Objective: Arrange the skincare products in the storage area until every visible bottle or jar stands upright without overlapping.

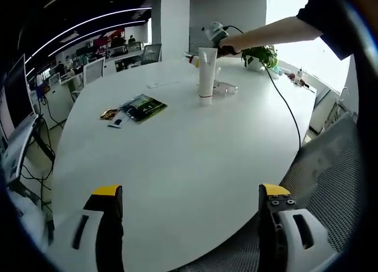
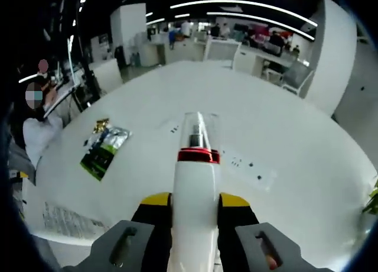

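- White table [image 1: 177,159] spreads across the left gripper view, with the left gripper [image 1: 192,195] hanging over its near edge, its yellow-tipped jaws spread wide and nothing between them.
- A tall white tube [image 1: 207,73] with a red band near its foot stands on end toward the far side of the table, well apart from the left gripper.
- The right gripper [image 1: 216,34] comes in from the upper right of that view and grips the tube at its top; a person's bare arm [image 1: 277,31] and dark sleeve [image 1: 328,18] reach behind it.
- A small clear item [image 1: 225,89] lies on the table just beside the tube's foot; what it is cannot be told.
- In the right gripper view the right gripper [image 2: 195,202] is pressed onto the same tube [image 2: 195,183], which runs forward between the jaws, past its red band, to a clear end.
- A green and black packet [image 1: 143,107] lies flat on the table to the left of the tube, with a small gold wrapper [image 1: 108,113] near it.
- A potted plant [image 1: 261,55] sits at the far edge of the table, and a black cable [image 1: 287,109] trails over the top.
- A grey mesh chair [image 1: 331,165] stands by the right edge of the table.
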`<state>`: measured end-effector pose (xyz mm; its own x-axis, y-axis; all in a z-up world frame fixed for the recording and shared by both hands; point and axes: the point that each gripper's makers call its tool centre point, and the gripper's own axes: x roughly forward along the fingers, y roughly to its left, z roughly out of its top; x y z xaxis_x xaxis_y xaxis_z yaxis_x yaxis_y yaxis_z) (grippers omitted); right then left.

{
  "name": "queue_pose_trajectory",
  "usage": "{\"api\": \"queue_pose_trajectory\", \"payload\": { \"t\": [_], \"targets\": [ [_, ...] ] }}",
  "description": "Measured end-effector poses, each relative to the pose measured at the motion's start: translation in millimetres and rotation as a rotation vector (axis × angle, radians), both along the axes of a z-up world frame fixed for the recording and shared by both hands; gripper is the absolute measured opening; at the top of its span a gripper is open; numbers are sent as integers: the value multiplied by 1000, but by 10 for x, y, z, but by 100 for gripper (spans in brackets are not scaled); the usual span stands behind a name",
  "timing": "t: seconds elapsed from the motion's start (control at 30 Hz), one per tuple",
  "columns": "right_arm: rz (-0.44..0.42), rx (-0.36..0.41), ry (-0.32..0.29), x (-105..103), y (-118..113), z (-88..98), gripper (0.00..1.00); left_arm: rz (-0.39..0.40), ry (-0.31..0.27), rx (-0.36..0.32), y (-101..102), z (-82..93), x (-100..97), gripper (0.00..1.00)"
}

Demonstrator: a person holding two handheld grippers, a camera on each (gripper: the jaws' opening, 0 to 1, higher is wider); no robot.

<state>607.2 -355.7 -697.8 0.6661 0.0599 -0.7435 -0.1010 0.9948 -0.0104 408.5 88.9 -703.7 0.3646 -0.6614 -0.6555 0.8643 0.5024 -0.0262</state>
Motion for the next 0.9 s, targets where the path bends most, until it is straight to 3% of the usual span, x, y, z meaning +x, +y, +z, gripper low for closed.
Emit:
{"api": "queue_pose_trajectory", "payload": {
  "t": [0.33,0.67,0.7,0.9],
  "targets": [
    [-35,44,-65,-228,-126,291,20,-19,-14,-11,-38,40,-6,88],
    [-4,82,-133,-578,-35,539,20,-46,-28,-23,-81,75,-32,88],
    [-10,89,-143,-707,33,582,20,-39,-25,-33,-78,88,-22,89],
    [-34,129,-180,-1021,99,653,20,-29,-27,-56,-89,117,-7,90]
  ]
}}
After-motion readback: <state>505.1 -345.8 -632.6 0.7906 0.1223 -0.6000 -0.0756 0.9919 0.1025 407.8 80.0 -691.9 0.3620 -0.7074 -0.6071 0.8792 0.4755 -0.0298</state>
